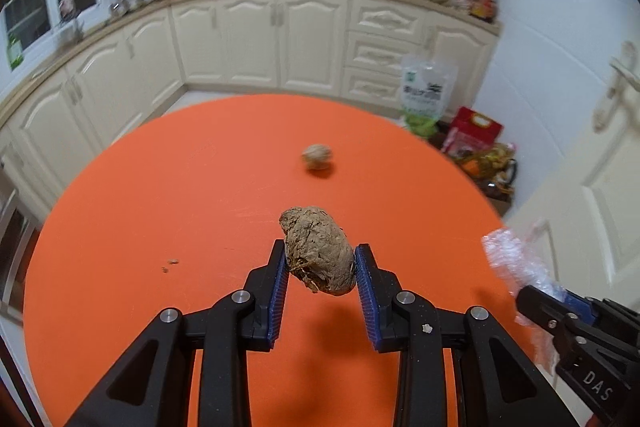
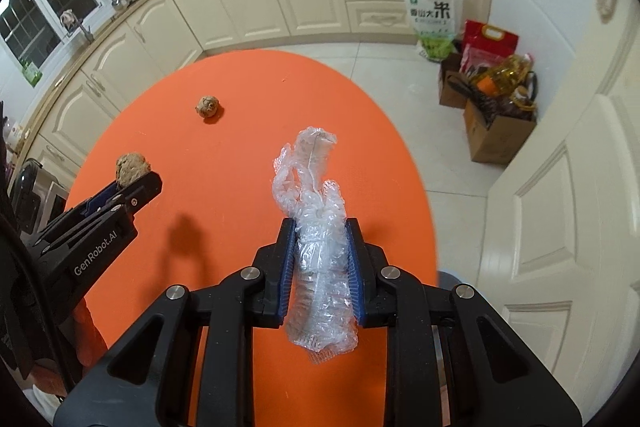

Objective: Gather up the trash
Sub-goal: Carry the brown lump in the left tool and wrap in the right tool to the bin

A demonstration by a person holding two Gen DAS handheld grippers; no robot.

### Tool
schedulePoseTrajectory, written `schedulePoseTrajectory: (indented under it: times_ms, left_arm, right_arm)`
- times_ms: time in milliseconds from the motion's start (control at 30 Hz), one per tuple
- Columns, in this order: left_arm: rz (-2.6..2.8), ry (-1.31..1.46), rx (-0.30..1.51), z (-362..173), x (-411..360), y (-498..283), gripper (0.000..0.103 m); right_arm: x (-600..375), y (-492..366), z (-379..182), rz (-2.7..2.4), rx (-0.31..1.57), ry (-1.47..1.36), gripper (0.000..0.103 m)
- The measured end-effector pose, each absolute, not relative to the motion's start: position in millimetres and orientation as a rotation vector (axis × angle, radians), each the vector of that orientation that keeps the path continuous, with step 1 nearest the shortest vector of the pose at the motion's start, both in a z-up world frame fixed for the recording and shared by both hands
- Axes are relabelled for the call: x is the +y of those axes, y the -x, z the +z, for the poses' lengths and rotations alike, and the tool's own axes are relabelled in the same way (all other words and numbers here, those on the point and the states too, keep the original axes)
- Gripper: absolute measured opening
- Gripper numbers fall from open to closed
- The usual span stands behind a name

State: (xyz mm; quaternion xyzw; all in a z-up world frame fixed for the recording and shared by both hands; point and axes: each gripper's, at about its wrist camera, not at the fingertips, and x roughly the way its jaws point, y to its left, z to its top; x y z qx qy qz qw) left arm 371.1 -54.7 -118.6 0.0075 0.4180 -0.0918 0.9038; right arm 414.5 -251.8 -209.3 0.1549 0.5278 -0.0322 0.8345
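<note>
My left gripper (image 1: 320, 261) is shut on a crumpled brown paper ball (image 1: 318, 251), held clear above the round orange table (image 1: 160, 195); its shadow falls on the tabletop below. The same ball (image 2: 131, 167) and left gripper (image 2: 138, 183) show at the left of the right wrist view. My right gripper (image 2: 321, 227) is shut on a crumpled piece of clear plastic wrap (image 2: 316, 227), which sticks up past the blue pads and hangs below them. That plastic (image 1: 516, 263) also appears at the right edge of the left wrist view. A second, smaller brown paper ball (image 1: 317, 155) (image 2: 207, 107) lies on the table farther off.
A few small crumbs (image 1: 170, 264) lie on the table at the left. Cream kitchen cabinets (image 1: 280, 39) curve around behind. A rice bag (image 2: 434, 15), a red bag (image 2: 490, 45) and cardboard boxes (image 2: 496, 135) stand on the tiled floor at the right. A white door (image 2: 560, 187) stands at the right.
</note>
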Motion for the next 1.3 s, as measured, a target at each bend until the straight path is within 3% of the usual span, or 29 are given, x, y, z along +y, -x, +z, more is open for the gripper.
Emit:
schedulePoseTrajectory:
  times_ms: [167, 567, 933, 1300]
  left_arm:
    - [-0.253, -0.045, 0.804, -109.6, -85.4, -327.1, 0.029]
    - [-0.444, -0.135, 0.856, -117.6, -155.7, -252.2, 0.029]
    - [-0.575, -0.231, 0.971, -137.6, -228.5, -252.9, 0.029]
    - [-0.634, -0.309, 1.205, -177.8, -294.1, -297.1, 0.03]
  right_arm:
    - [-270.5, -376.8, -190.9, -0.13, 1.072, -0.333, 0.023]
    - [-345.8, -274.4, -174.9, -0.341, 1.024, -0.415, 0.023]
    - [-390.6, -215.7, -184.4, -0.483, 1.034, -0.455, 0.023]
    - [-419.5, -191.3, -208.3, -0.536, 1.078, -0.497, 0.023]
